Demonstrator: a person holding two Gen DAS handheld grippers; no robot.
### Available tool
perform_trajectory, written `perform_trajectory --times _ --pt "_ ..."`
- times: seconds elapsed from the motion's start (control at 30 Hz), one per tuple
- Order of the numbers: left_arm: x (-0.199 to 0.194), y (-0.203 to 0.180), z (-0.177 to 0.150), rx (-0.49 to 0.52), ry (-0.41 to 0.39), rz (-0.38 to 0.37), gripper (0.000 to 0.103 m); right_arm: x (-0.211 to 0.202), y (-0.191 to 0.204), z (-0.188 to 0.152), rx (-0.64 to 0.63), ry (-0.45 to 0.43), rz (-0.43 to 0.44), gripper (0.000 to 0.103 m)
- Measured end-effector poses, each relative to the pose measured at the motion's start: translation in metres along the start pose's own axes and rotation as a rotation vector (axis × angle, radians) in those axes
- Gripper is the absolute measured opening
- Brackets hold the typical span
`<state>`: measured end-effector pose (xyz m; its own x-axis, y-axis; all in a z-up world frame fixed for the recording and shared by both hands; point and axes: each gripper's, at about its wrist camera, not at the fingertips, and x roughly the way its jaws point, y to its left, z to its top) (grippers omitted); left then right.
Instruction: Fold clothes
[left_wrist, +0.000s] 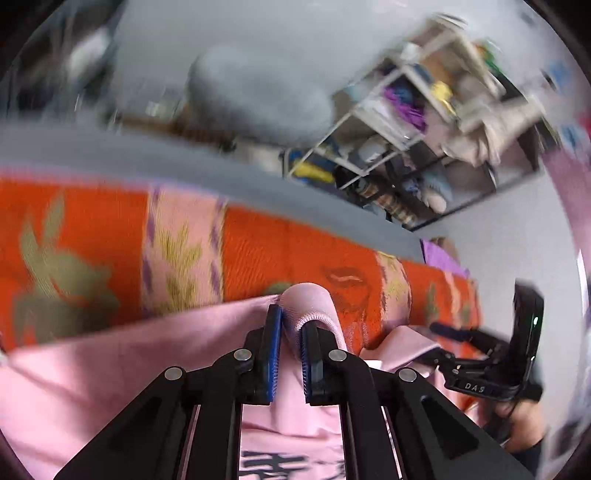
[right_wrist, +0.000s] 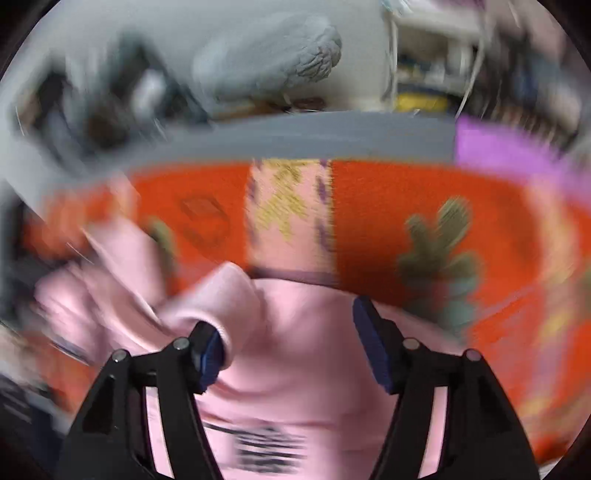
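Note:
A pink garment with dark printed characters lies on an orange patterned bedspread. My left gripper is shut on a ribbed pink cuff of the garment, which loops over the fingertips. My right gripper is open, its blue pads wide apart over the pink garment; a pink fold rests against its left pad. The right gripper also shows in the left wrist view, low at the right. The right wrist view is blurred.
A grey bed edge runs behind the bedspread. A white shelf rack full of clothes stands beyond on the right. A grey cushion lies on the floor. A purple cloth sits at the bed's right end.

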<state>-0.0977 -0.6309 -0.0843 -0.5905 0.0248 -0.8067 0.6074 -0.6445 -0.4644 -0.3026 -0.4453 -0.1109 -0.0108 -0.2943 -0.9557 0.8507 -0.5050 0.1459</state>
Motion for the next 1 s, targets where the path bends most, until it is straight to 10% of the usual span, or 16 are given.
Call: perform_trajectory --times 0.1,0.13,0.2,0.37,0.53,0.6,0.7,0.8,1.0 --pt "0.003 0.002 -0.003 -0.060 0.012 -0.004 0.014 -0.023 -0.003 0.002 0.126 -0.127 0.313 0.065" --pt "0.016 0.004 -0.004 -0.062 0.077 0.098 0.032 -0.026 -0.012 0.002 0.209 -0.168 0.342 0.067" --pt "0.050 0.010 -0.006 -0.044 0.254 0.391 0.036 -0.028 -0.008 0.006 0.188 -0.152 0.116 0.068" --pt "0.027 0.015 -0.002 -0.067 0.095 0.045 0.036 -0.059 0.089 -0.026 -0.439 -0.352 -0.015 0.063" --pt "0.009 0.027 -0.008 -0.077 0.104 -0.122 0.037 -0.027 0.161 -0.063 -0.846 -0.331 -0.132 0.056" --pt "0.019 0.034 -0.006 -0.127 0.148 -0.133 0.041 -0.006 0.174 -0.061 -0.883 -0.278 -0.159 0.047" --pt "0.032 0.046 -0.009 -0.214 0.223 -0.088 0.046 0.009 0.179 -0.056 -0.872 -0.238 -0.170 0.003" --pt "0.019 0.048 -0.024 -0.158 0.229 -0.163 0.047 0.005 0.182 -0.059 -0.860 -0.257 -0.188 0.002" --pt "-0.071 0.040 -0.067 0.040 -0.120 -0.051 0.059 -0.030 0.144 -0.017 -0.617 -0.382 -0.190 0.002"
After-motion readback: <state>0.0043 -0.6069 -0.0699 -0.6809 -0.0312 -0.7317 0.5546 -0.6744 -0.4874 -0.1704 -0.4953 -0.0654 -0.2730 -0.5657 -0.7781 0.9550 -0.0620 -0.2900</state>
